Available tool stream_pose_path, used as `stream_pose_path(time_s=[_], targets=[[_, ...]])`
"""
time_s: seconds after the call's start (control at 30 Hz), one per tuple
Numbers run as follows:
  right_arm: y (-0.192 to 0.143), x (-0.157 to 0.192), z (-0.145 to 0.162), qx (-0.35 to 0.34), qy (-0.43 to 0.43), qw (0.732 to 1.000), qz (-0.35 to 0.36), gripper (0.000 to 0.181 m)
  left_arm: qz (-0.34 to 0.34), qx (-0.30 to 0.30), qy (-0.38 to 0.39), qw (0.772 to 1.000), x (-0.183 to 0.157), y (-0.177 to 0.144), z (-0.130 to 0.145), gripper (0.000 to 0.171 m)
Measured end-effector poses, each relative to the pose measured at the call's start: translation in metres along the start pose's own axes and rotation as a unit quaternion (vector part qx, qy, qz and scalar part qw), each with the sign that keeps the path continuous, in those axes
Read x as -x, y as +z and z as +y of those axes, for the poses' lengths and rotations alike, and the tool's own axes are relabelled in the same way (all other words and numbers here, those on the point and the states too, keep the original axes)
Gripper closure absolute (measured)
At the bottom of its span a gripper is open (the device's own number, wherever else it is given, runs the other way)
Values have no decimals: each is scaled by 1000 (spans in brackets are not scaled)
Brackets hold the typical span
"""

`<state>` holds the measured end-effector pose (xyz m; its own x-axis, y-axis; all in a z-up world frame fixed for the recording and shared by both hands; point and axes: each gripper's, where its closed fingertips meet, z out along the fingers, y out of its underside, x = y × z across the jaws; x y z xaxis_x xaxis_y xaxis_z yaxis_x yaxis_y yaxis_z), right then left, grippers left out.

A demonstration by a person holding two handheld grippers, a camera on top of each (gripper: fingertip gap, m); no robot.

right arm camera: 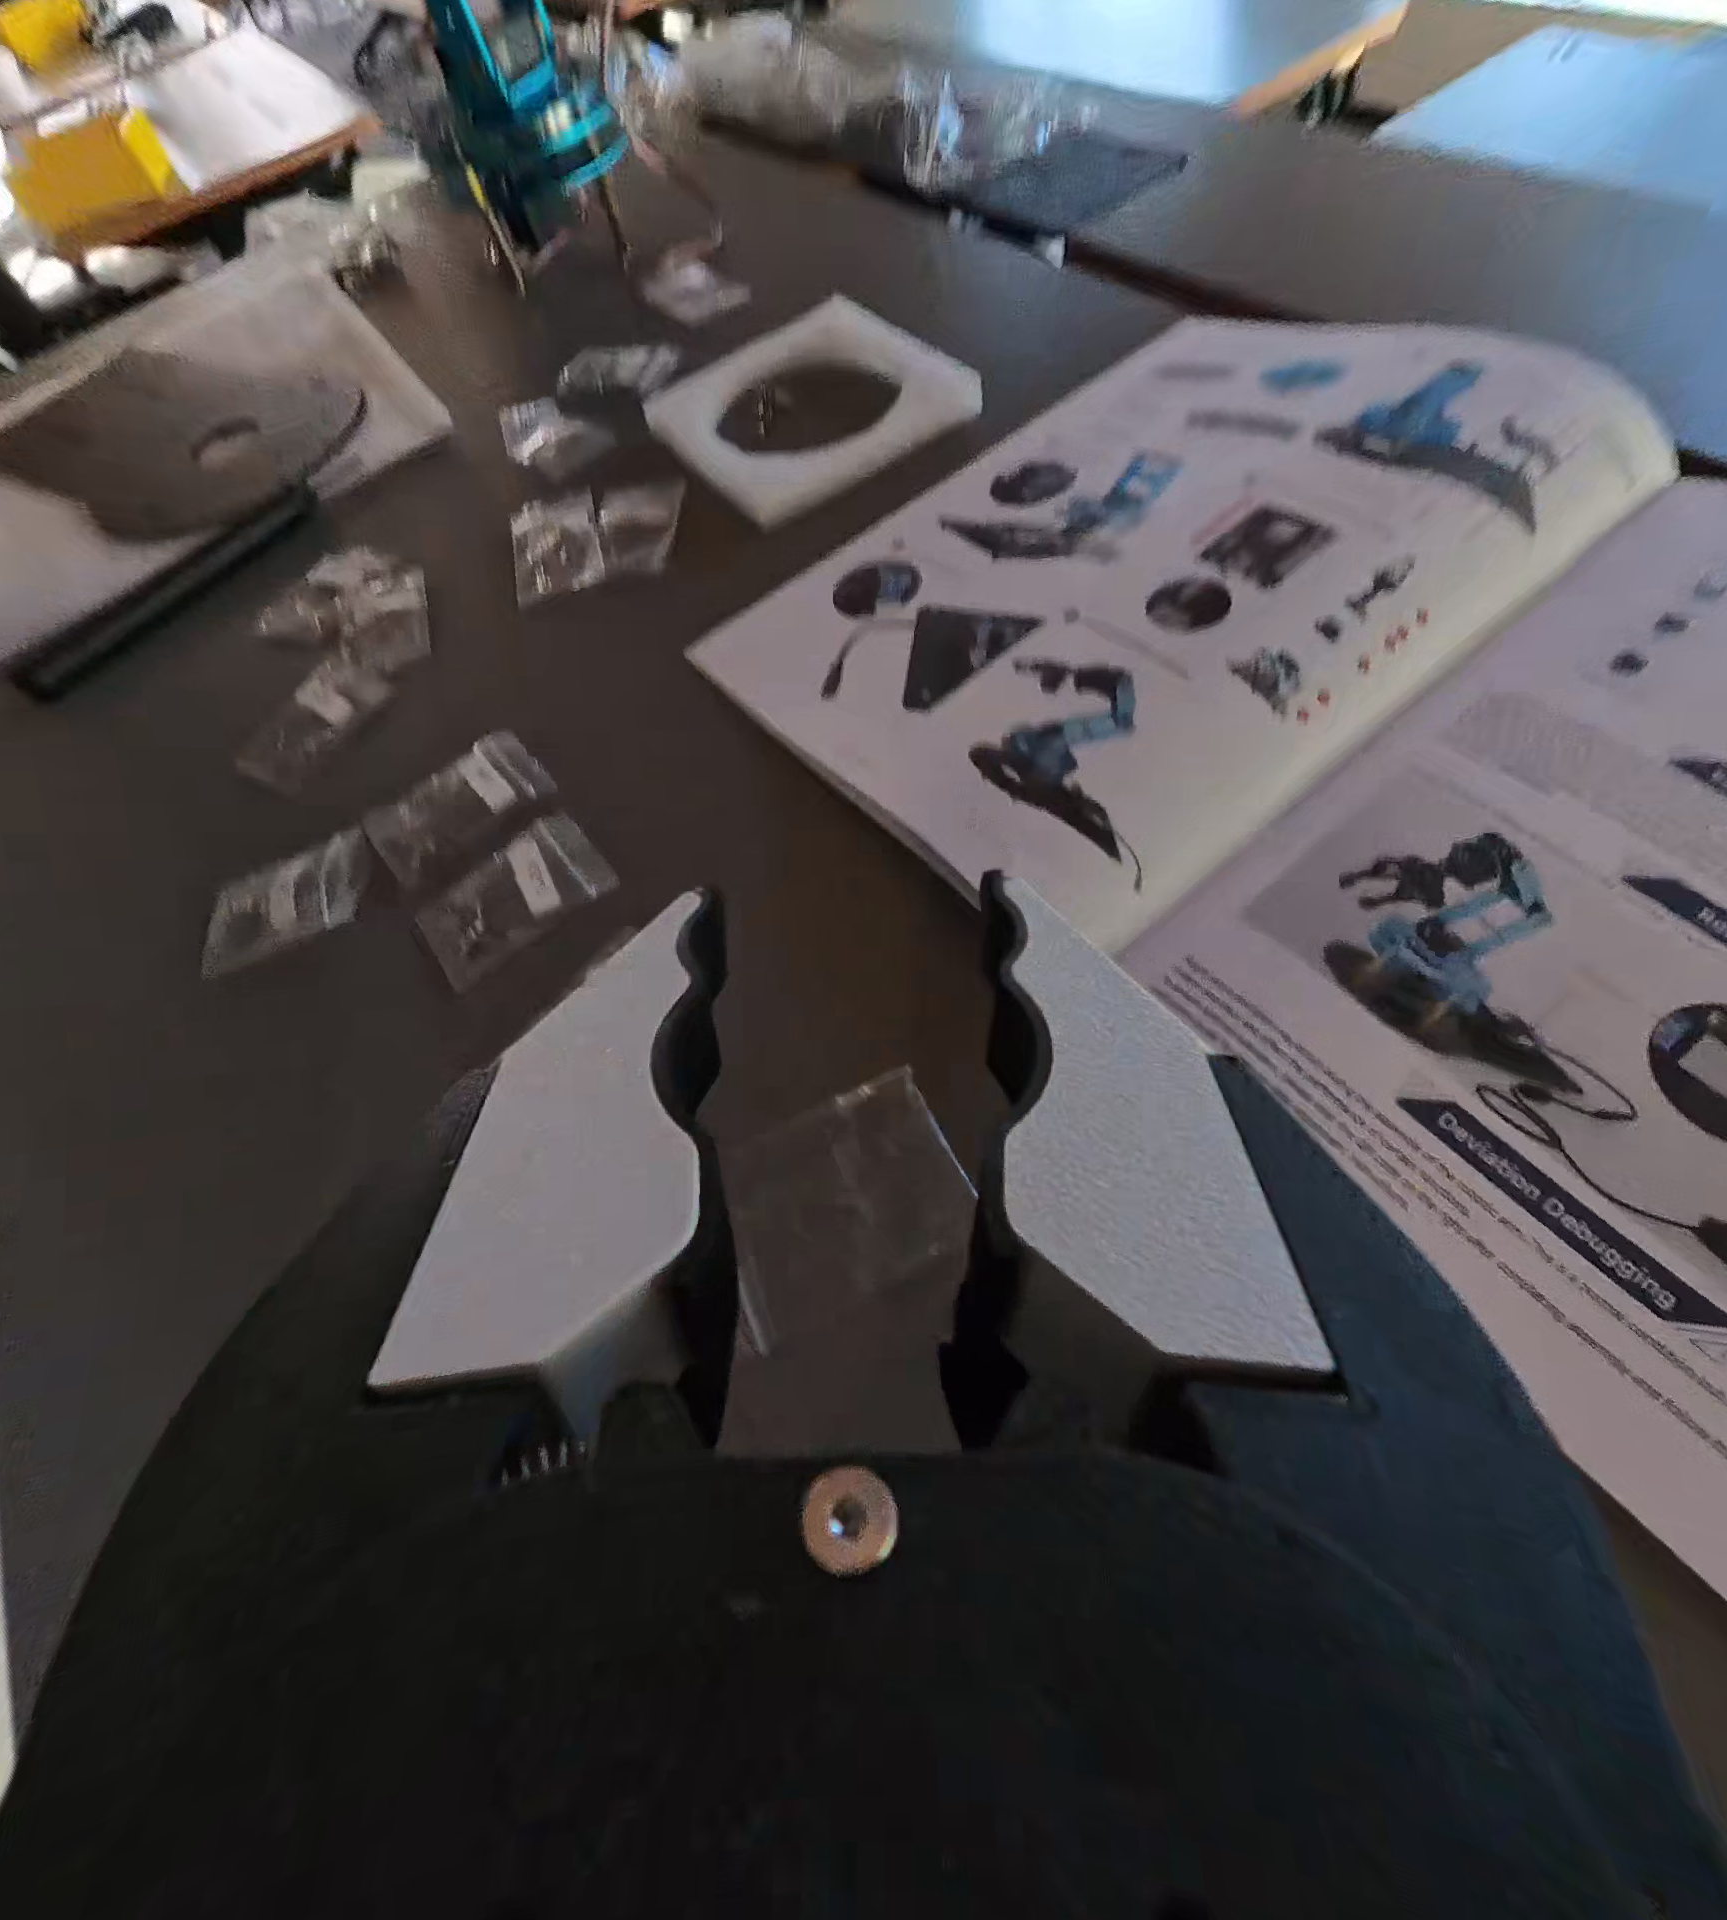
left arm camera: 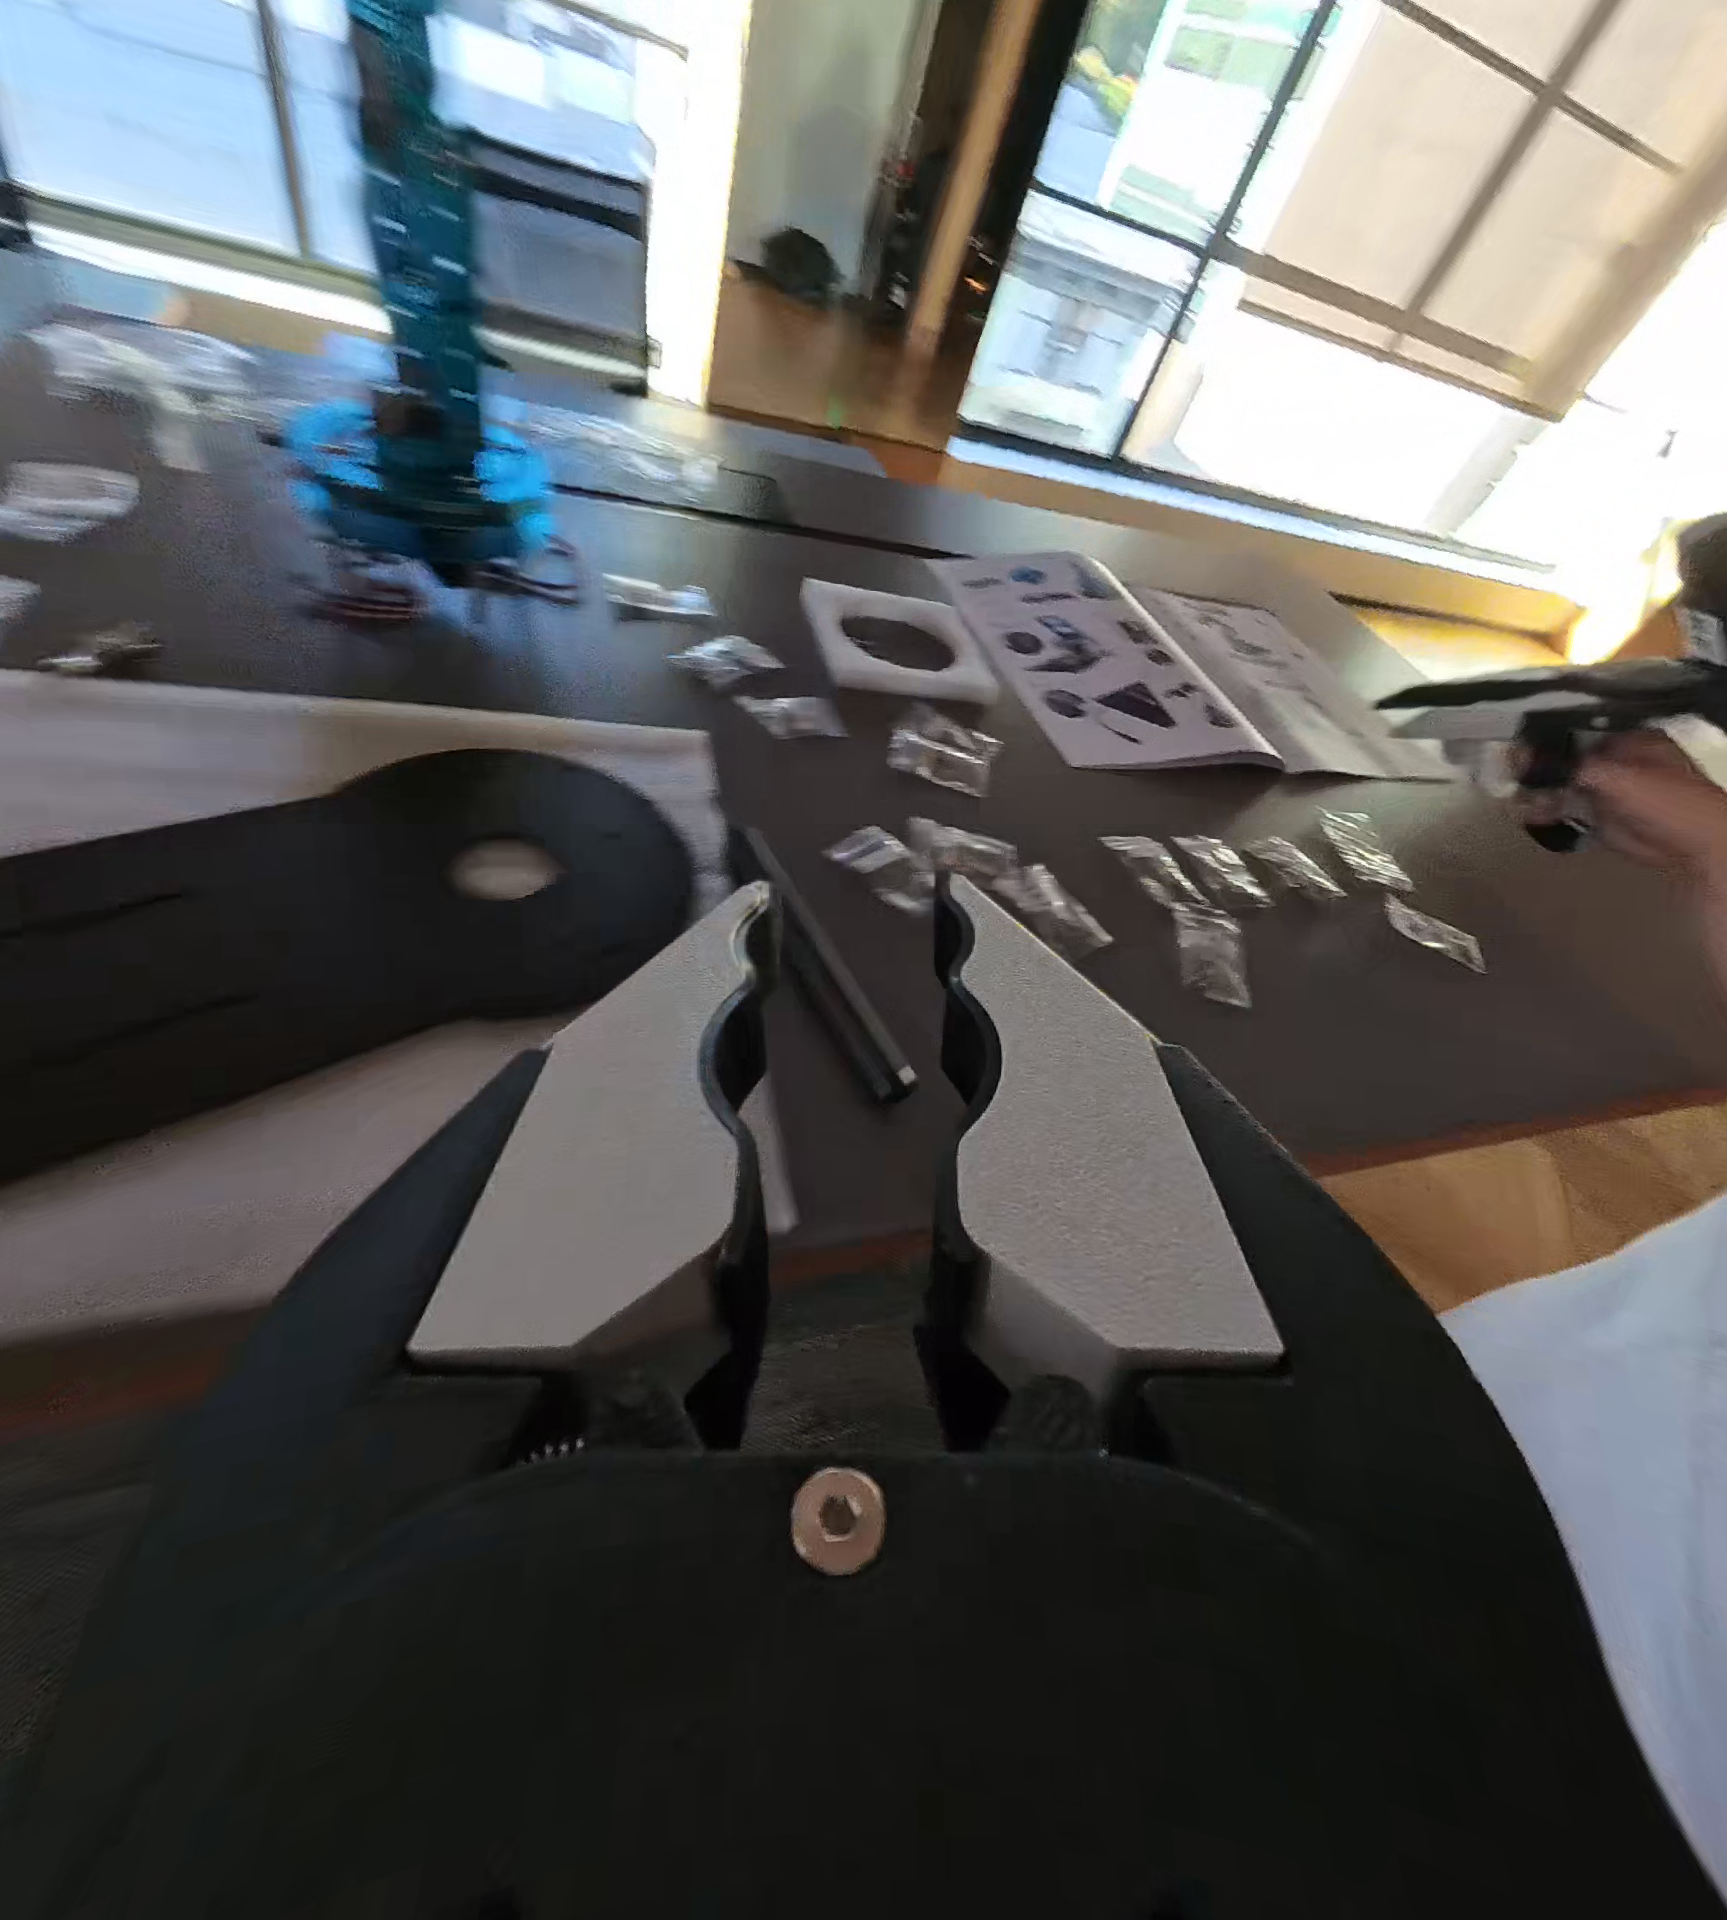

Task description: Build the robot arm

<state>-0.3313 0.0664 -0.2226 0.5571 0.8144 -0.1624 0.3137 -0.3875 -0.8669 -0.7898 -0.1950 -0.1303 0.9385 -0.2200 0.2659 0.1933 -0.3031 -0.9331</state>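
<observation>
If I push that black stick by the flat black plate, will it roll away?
Probably. The black stick looks round, thin and stiff, so a sideways push would likely roll it across the smooth dark table. It looks light. It lies just beyond the open left tool.

dark table [right arm camera: 786, 748] | open booklet [right arm camera: 1202, 644] | clear bags [right arm camera: 485, 831] | white foam frame [right arm camera: 807, 405] | black rod [right arm camera: 163, 592]

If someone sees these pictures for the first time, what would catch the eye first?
Probably the open booklet with colour pictures, lying on the dark table to the right. Next, the blue robot arm model standing at the far end. The right gripper hovers with open jaws over a small clear bag.
</observation>
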Motion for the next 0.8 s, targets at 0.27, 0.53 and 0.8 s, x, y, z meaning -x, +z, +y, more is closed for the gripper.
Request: stream_pose_path(time_s=[0.27, 0.53, 0.8], targets=[[21, -44, -1, 49, -52, 995, -70, 113, 201, 114, 50, 972, -133, 207, 13, 137], [-52, -143, 17, -51, 161, 983, 71, 117, 269, 199, 70, 940, -191, 318, 32, 129], [-122, -158, 49, -47, 186, 976, 98, 115, 355, 199, 216, 888, -314, 408, 52, 106]])
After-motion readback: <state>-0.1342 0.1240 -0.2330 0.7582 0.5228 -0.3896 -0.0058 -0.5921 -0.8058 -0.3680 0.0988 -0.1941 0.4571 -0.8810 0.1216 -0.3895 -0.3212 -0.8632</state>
